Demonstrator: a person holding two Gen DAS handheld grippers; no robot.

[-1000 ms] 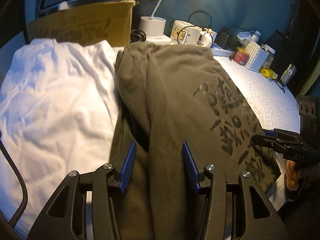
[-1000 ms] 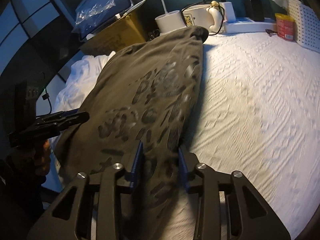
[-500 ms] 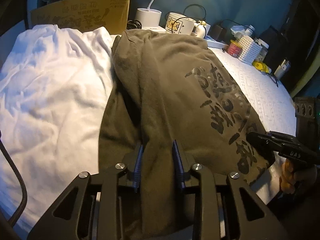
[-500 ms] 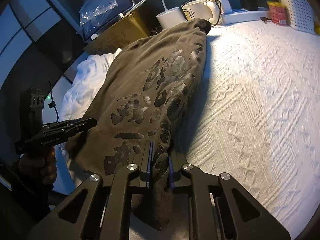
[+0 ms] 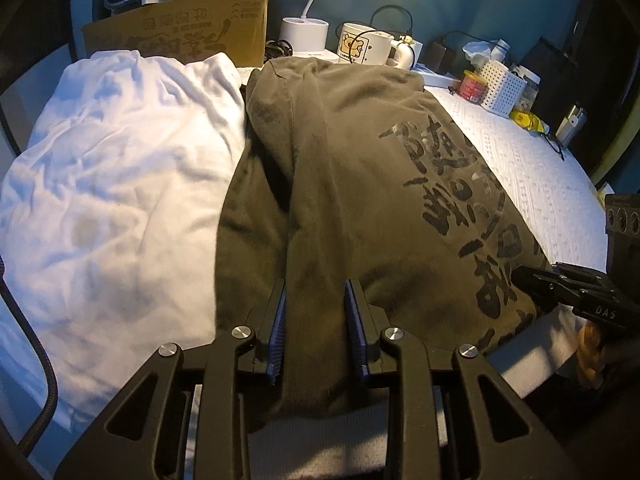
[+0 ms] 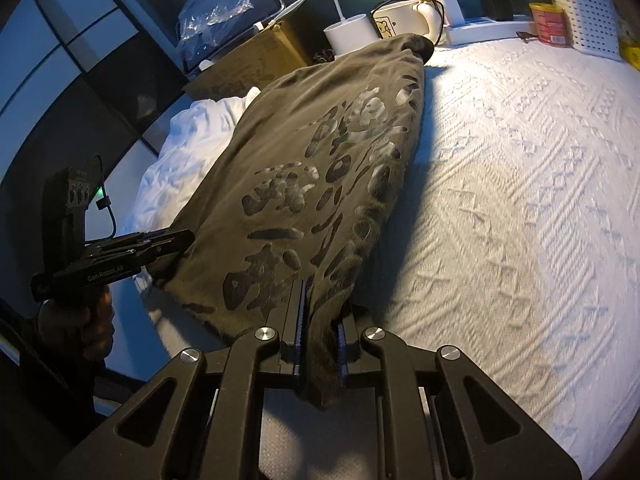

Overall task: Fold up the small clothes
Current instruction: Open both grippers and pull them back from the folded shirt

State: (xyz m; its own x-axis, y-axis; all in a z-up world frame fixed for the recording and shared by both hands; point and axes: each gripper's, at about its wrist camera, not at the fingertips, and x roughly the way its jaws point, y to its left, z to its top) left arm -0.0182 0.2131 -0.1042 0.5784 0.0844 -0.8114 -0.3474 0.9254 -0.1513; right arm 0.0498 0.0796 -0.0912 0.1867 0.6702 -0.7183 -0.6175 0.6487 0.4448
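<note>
A dark green shirt (image 5: 360,200) with black writing lay folded lengthwise on the worktop (image 6: 520,200), which had a bumpy white cloth over it, and a white shirt (image 5: 120,160) lay just beside it. The left gripper (image 5: 316,332) had its fingers on both sides of the green shirt's near edge, pinching a thick fold of it. The right gripper (image 6: 319,344) had its fingers squeezed close on the other near corner of the green shirt, and a bit of cloth hung down between them.
</note>
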